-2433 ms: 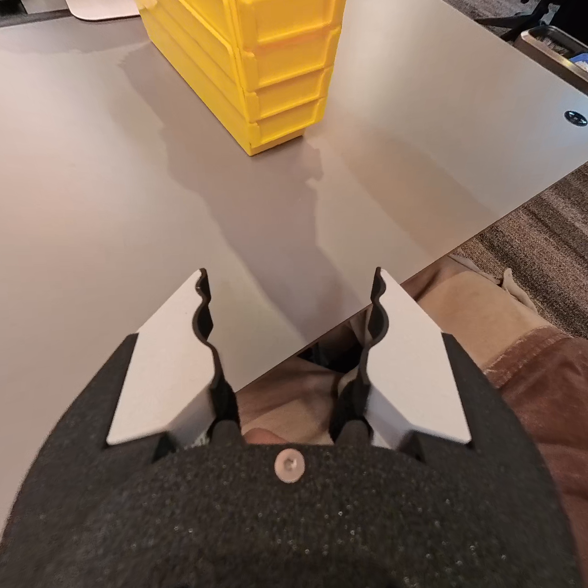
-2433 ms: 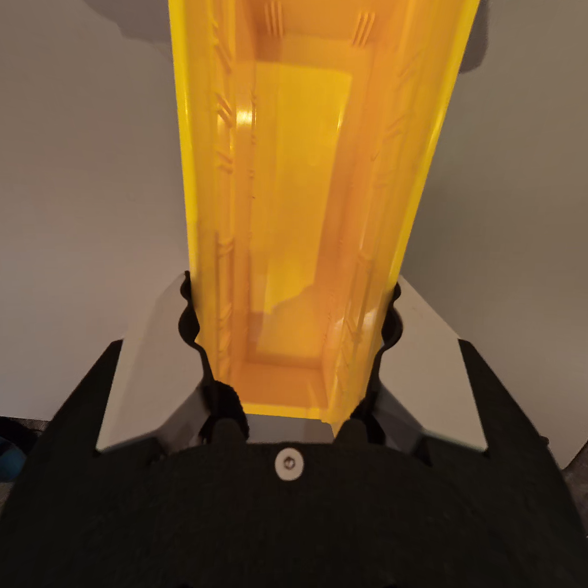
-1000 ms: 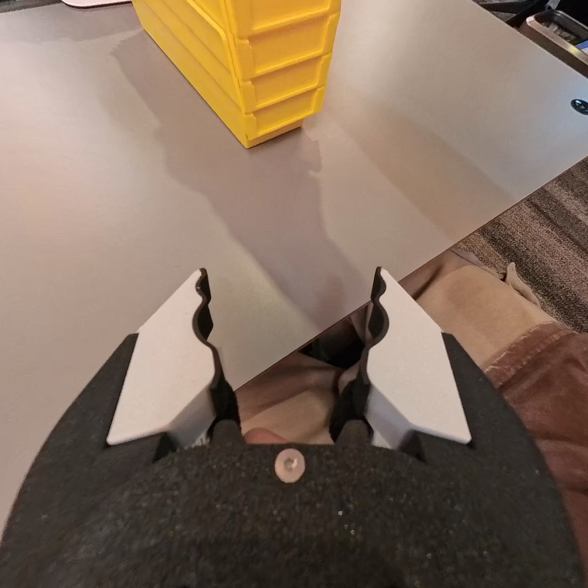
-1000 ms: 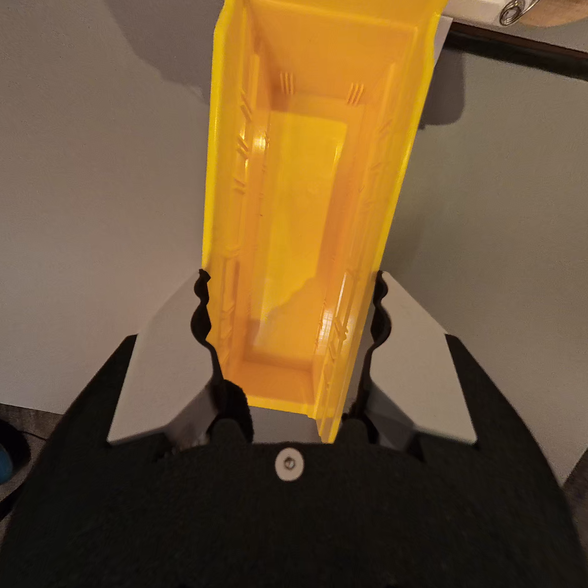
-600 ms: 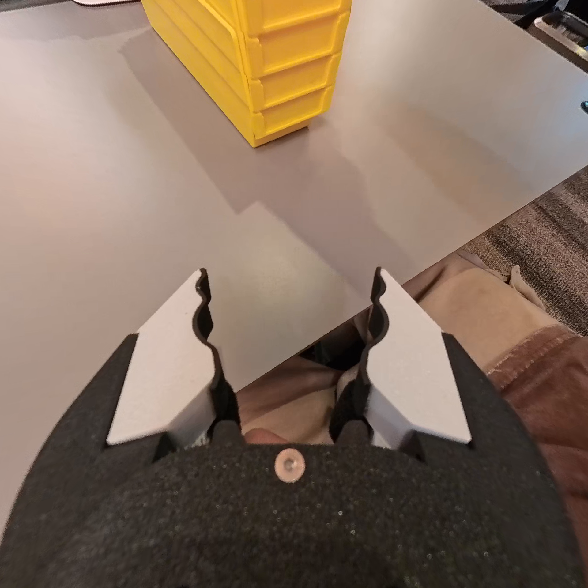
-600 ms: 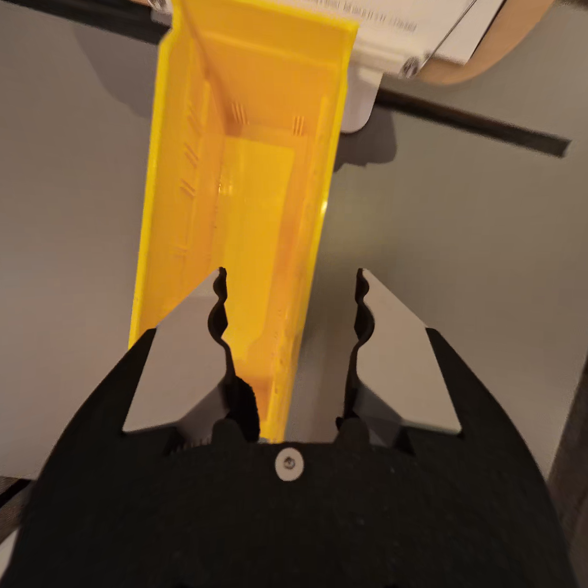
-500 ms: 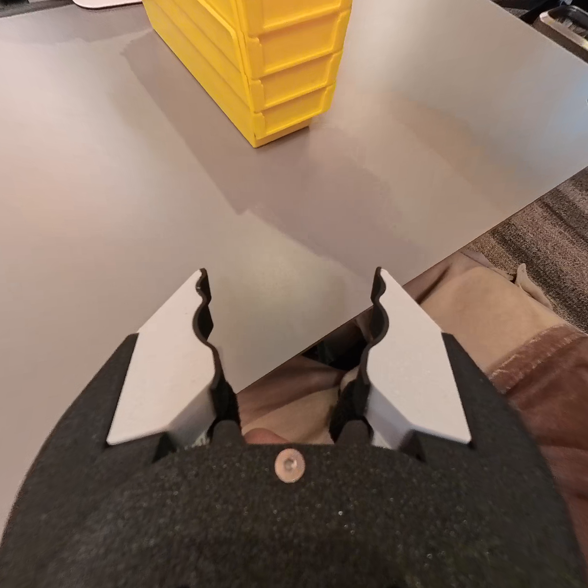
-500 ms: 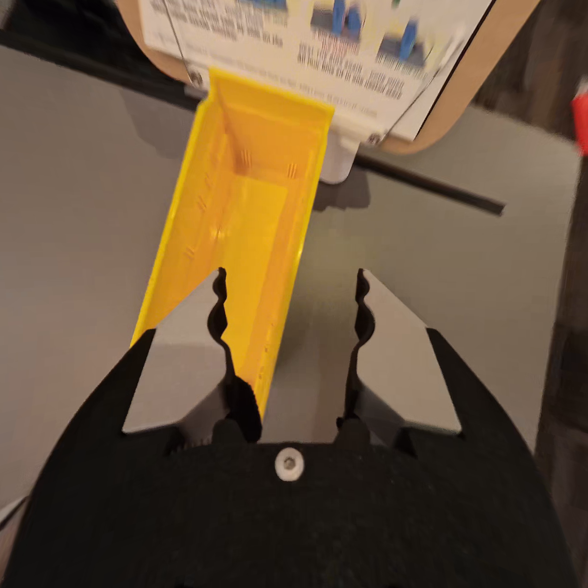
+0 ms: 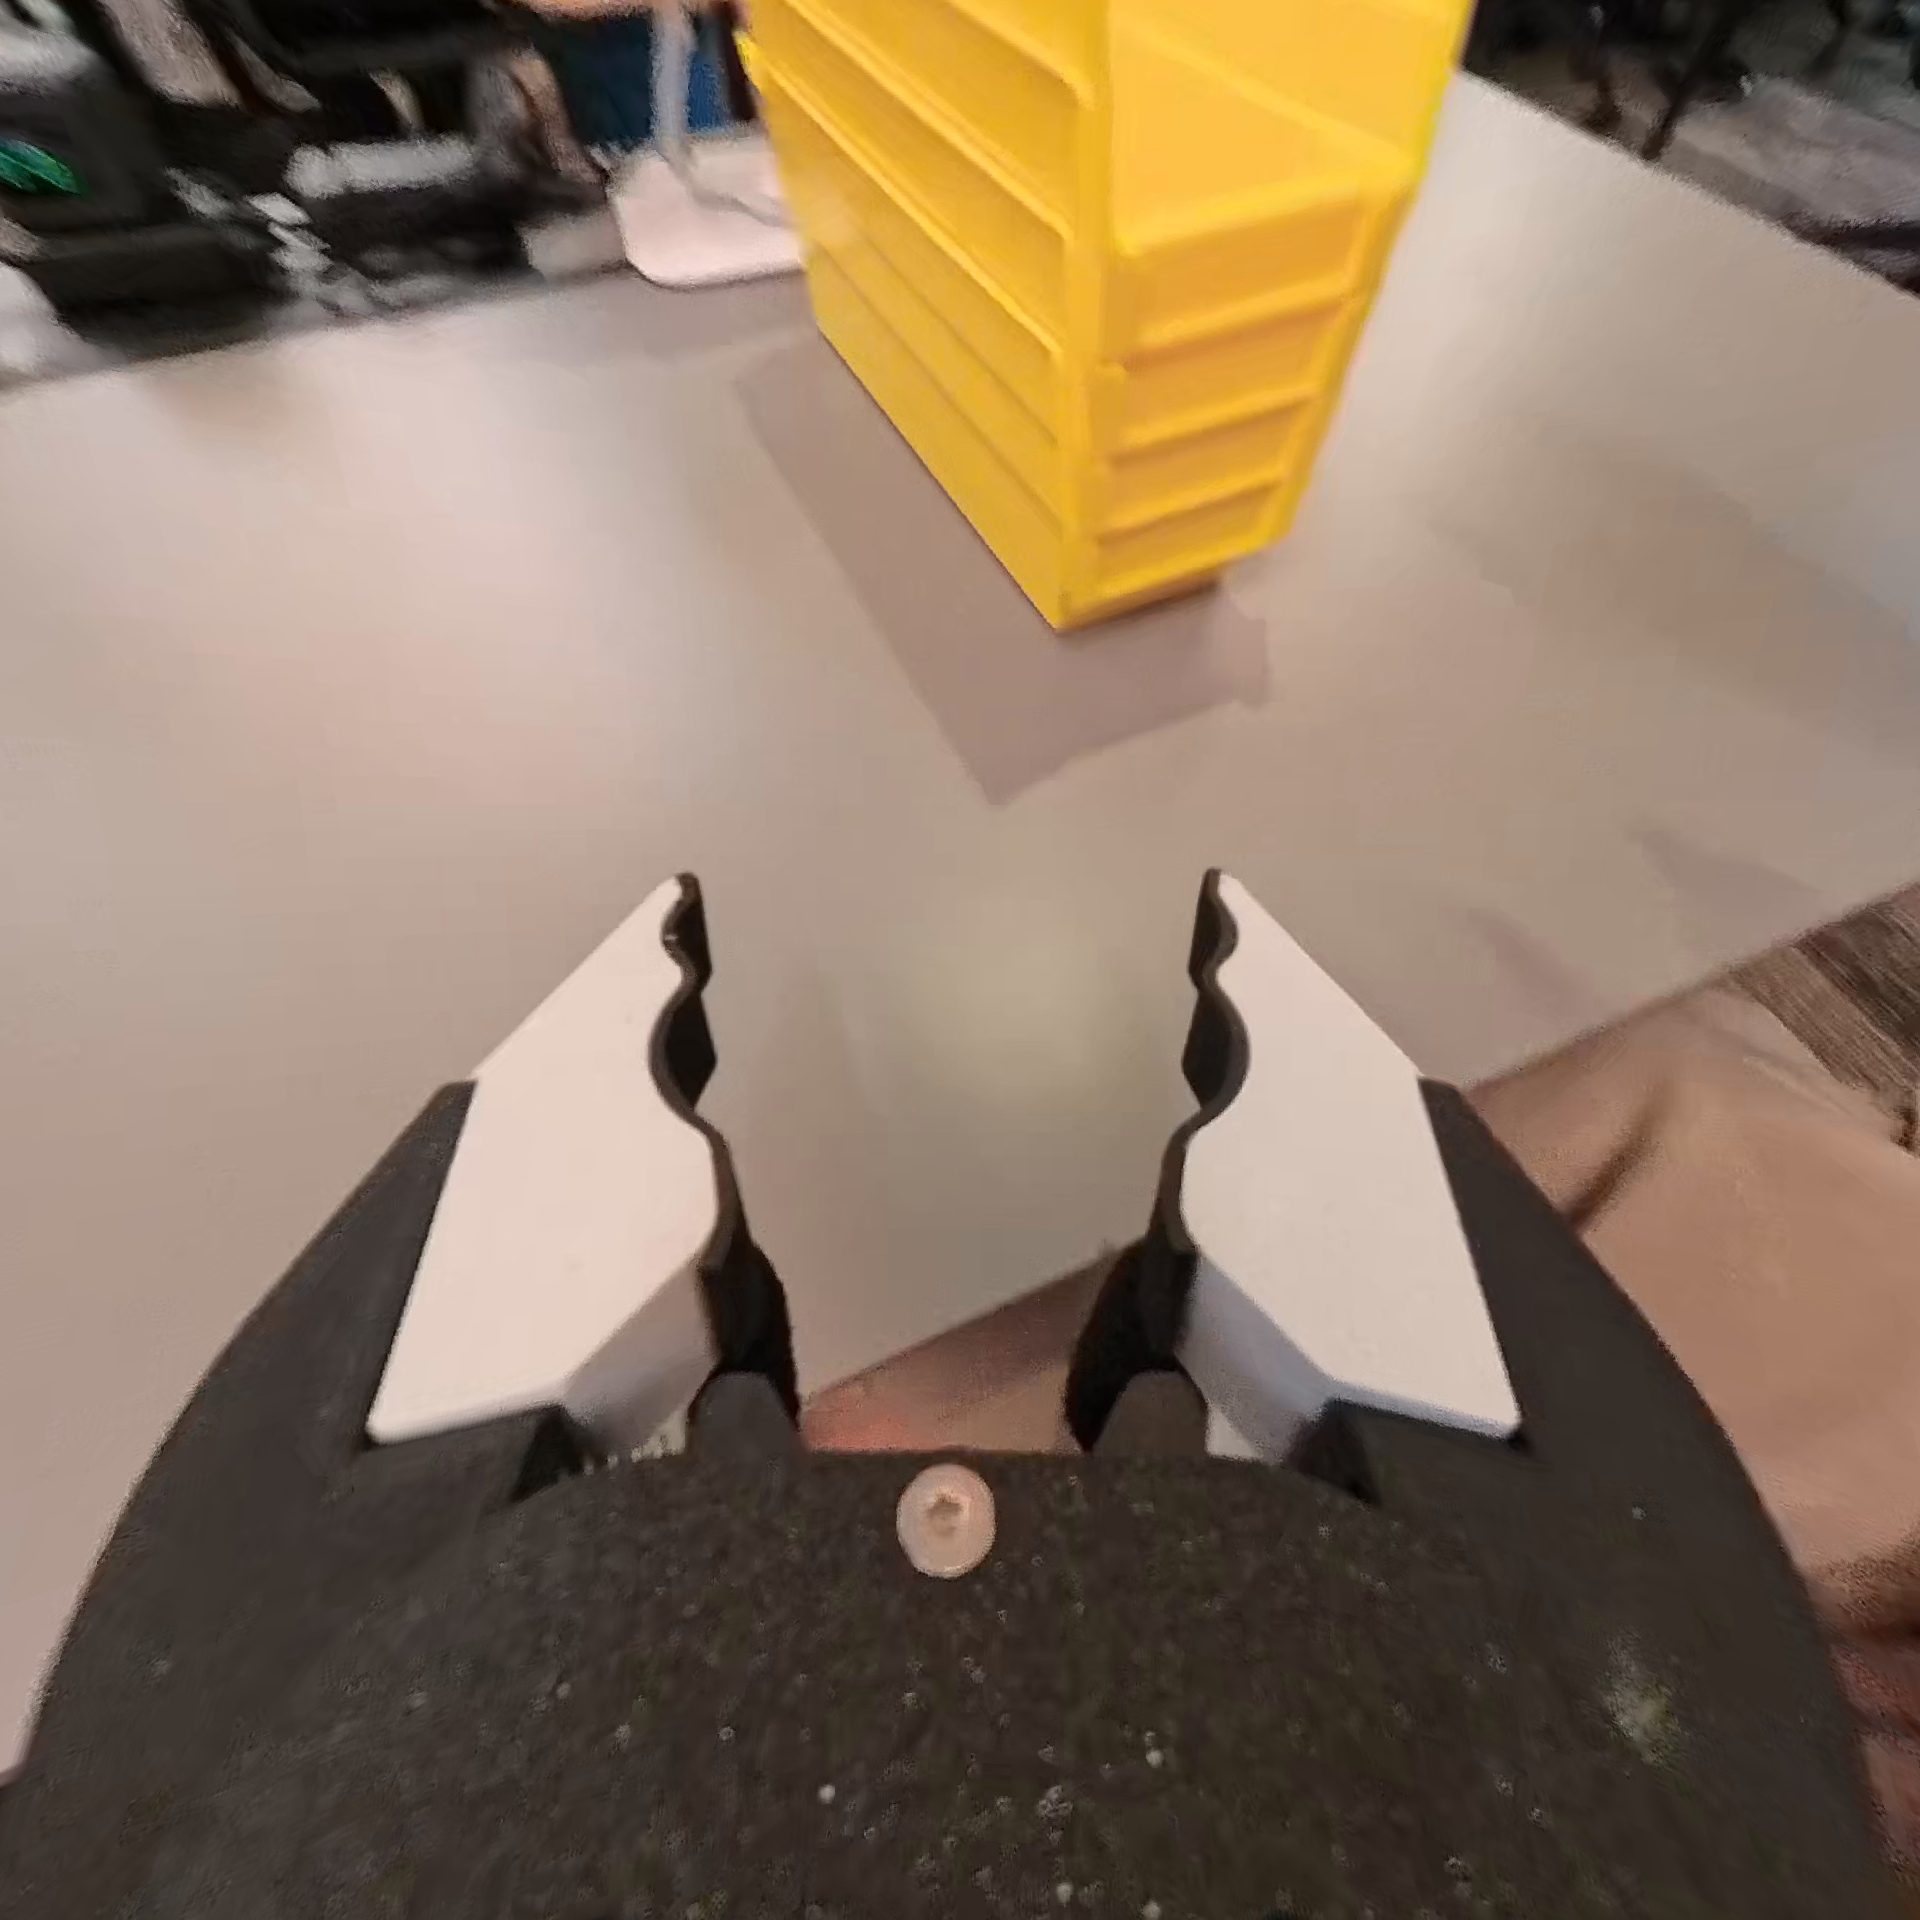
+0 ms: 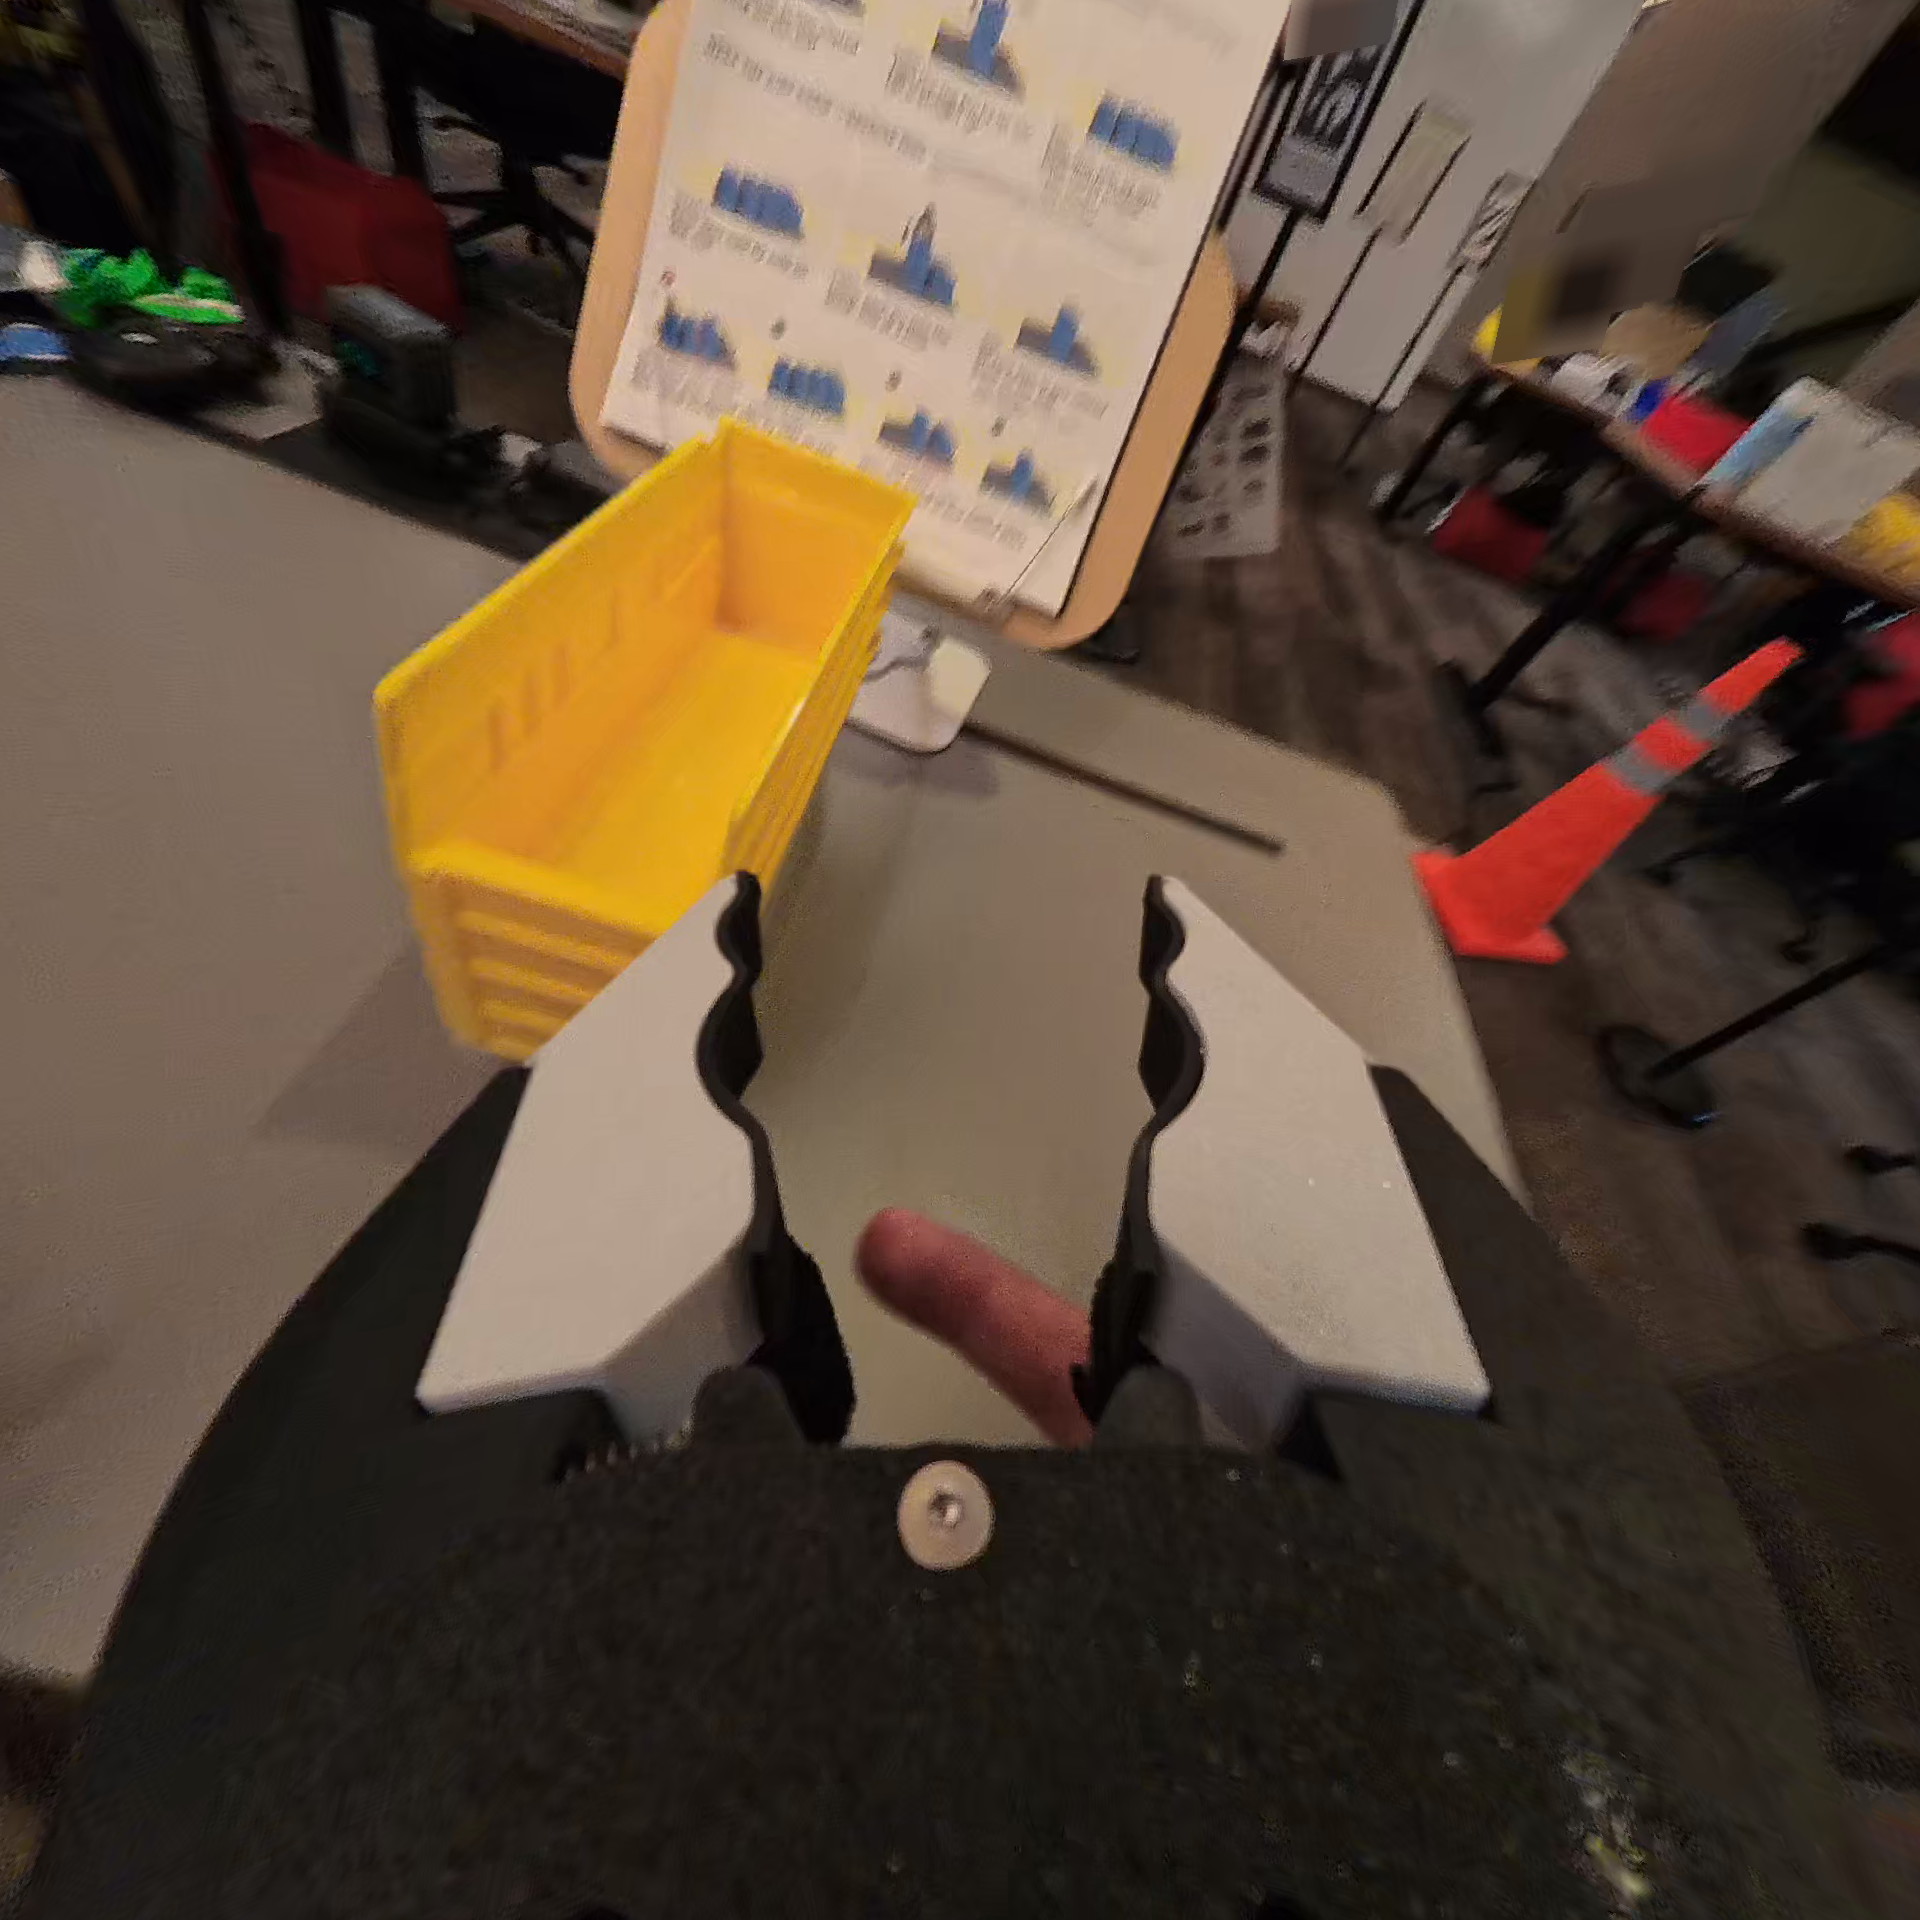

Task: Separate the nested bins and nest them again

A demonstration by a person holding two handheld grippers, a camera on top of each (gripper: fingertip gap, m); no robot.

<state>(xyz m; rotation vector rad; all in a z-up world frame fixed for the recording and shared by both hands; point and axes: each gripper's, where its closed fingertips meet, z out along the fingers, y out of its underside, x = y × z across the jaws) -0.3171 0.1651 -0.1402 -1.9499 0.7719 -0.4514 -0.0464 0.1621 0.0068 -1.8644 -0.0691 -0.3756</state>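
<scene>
Holding both tongs empty and spread apart, I hover over the grey table with nothing between either pair of fingers. My left gripper points at the stack of yellow bins, which stands nested and upright well ahead of it; my right gripper sits just beside the same stack, its left finger overlapping the stack's near corner in that view.

By my reckoning the bins sit nested, so the risk now is careless motion: swinging my right tongs leftward could clip that near corner and shove the whole stack toward the instruction board standing behind it.

The table edge runs close under my left tongs, with my lap beyond it. Open tabletop lies to the left of the stack, and a bare strip to its right.
</scene>
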